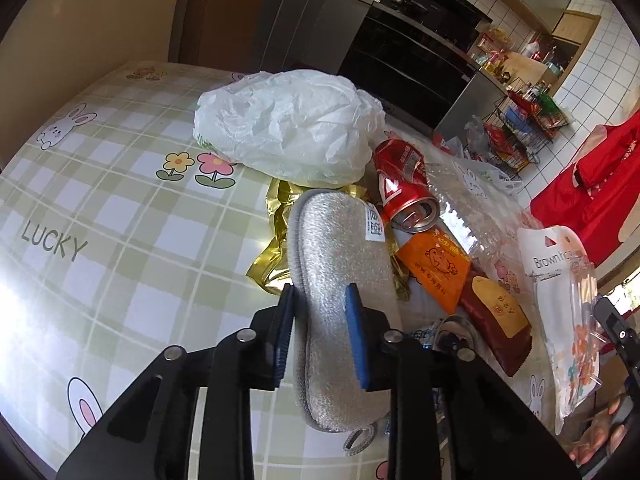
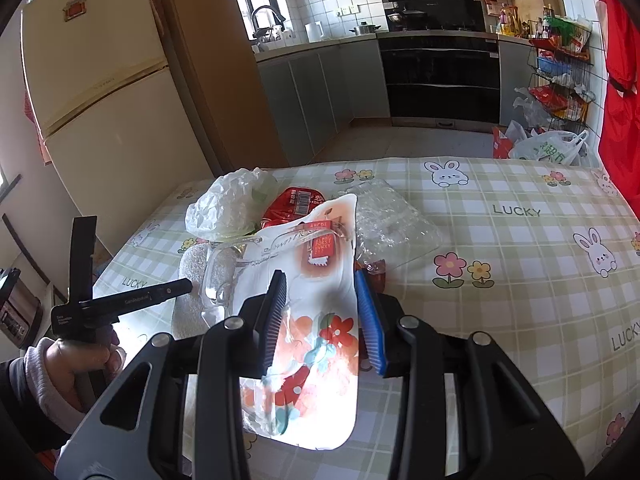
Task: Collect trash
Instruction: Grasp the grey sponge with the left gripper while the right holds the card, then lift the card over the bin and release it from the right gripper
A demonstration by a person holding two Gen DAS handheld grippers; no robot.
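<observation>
Left tool (image 1: 320, 334): pinching sponge (image 1: 340, 280), lifted. Right tool (image 2: 320, 316): clamped on card pack (image 2: 316, 312) (floral print). Tabletop (image 1: 120, 200) remaining: white bag (image 1: 288, 124), can (image 1: 404, 184), gold wrapper (image 1: 272, 256), orange packet (image 1: 436, 268), clear plastic (image 1: 472, 200). Progress, judged: early; most trash uncollected.

A home kitchen — tiled walls, a fridge (image 2: 100, 92), grey cabinets (image 2: 320, 88) and a sink tap (image 2: 266, 14). A dark stove (image 2: 438, 56) carries pots — beside it, a wire rack (image 2: 560, 76) of groceries.
</observation>
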